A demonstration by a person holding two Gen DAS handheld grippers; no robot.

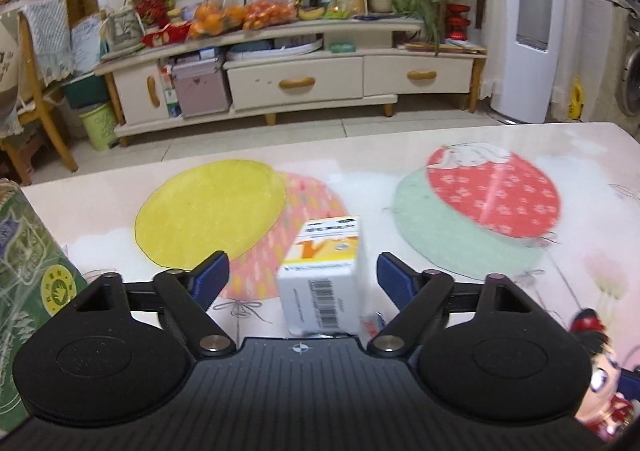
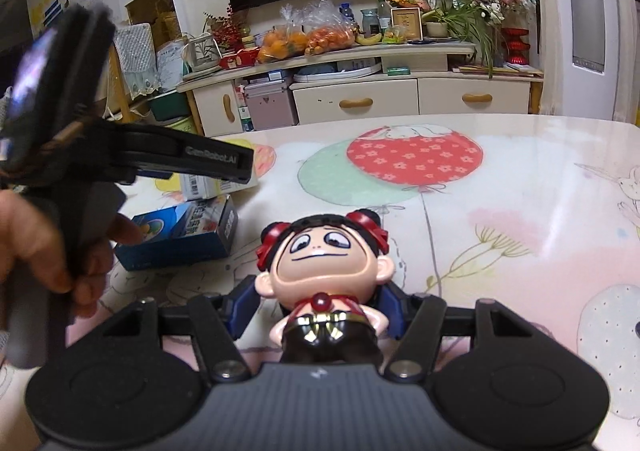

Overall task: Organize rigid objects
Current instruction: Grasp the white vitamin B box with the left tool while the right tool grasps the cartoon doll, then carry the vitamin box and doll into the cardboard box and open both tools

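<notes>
In the right wrist view, the right hand-held gripper (image 2: 320,311) pinches a glossy plastic doll figure with a large pale head, black hair and red buns (image 2: 320,271), its blue pads pressed against the figure's sides below the ears, above the bench (image 2: 500,211) with its balloon-printed cover. Just left of it, a person's hand (image 2: 36,251) holds the left hand-held gripper (image 2: 240,165) over a blue rectangular cardboard box (image 2: 180,239) lying flat on the bench, with a white box partly hidden behind that gripper.

In the left wrist view, the left hand-held gripper (image 1: 303,271) stands spread wide, and a small white cardboard box with an orange-yellow print and a barcode (image 1: 326,279) sits on the bench between its blue pads (image 1: 210,275), touching neither. A green patterned carton (image 1: 28,271) stands at the left edge. Beyond the bench, across the tiled floor, a cream television cabinet with drawers (image 1: 296,83) carries bags of oranges (image 1: 240,15) and flowers.
</notes>
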